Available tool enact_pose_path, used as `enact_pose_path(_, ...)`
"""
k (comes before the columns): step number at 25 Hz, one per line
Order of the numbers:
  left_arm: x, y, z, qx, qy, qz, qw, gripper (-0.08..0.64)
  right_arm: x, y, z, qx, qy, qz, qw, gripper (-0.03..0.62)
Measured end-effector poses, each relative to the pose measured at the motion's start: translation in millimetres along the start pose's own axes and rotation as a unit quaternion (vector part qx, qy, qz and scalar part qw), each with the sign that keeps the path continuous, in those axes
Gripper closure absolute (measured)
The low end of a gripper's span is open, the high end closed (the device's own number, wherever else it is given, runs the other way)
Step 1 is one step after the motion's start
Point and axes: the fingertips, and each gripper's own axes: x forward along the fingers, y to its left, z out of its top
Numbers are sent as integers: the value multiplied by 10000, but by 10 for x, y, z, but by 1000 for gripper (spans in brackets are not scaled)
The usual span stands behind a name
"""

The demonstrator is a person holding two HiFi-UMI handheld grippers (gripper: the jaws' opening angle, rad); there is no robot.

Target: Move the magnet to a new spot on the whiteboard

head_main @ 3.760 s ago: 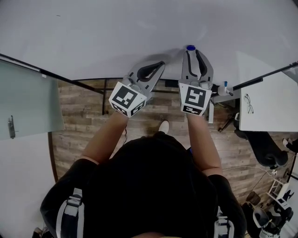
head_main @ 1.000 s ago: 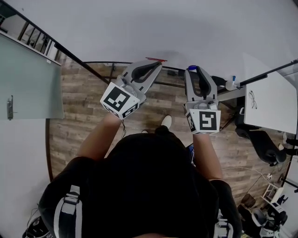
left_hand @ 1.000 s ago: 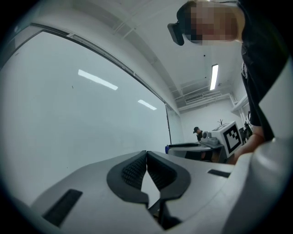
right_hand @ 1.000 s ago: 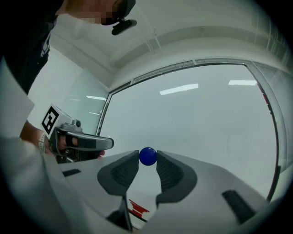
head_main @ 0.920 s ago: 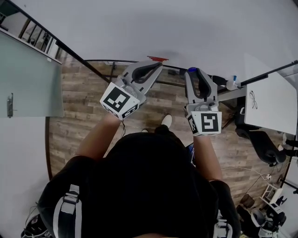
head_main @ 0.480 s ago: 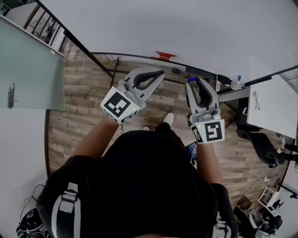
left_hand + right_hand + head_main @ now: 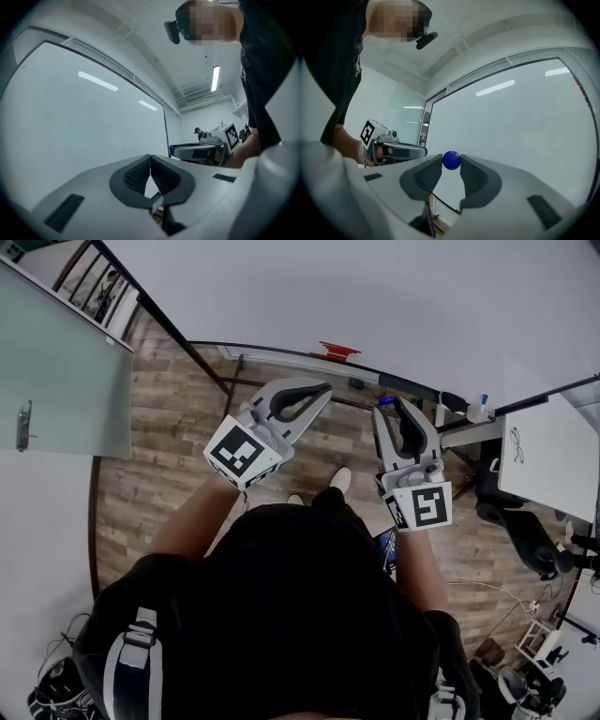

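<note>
A small round blue magnet (image 7: 451, 160) sits pinched between the tips of my right gripper (image 7: 451, 162), which is shut on it. In the head view the magnet (image 7: 383, 401) shows at the tip of the right gripper (image 7: 385, 406), a little short of the whiteboard (image 7: 375, 296). The whiteboard (image 7: 515, 122) fills the background ahead. My left gripper (image 7: 327, 387) hovers to the left at about the same height, its jaws shut with nothing between them (image 7: 150, 157). From the left gripper view the right gripper (image 7: 199, 151) lies off to the right.
A red object (image 7: 339, 351) sits on the whiteboard's lower ledge. A white table (image 7: 553, 465) with glasses (image 7: 517, 444) stands at the right, with a blue-capped marker (image 7: 483, 401) beside it. A glass panel (image 7: 56, 371) is at the left. Wooden floor (image 7: 169, 474) lies below.
Both grippers have drawn back from the whiteboard, the right one carrying the blue magnet. The board's lower edge and red object now show beyond the tips.
</note>
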Motion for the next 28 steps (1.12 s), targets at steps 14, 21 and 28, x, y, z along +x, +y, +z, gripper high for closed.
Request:
enact_pose_path(14,6,14,44,-116,-99,89,9998,555,-54,-64,17,-10,15,-77,10000,474)
enact_pose_path(21,121,101,34,-167,-112,206,9996,555,-22,-236,-22,40,33,-109,9999,474)
enact_pose_path(28,356,246,25,-141,-63,306,9994,555,113,-555,-45,56,34,-152,9999,474)
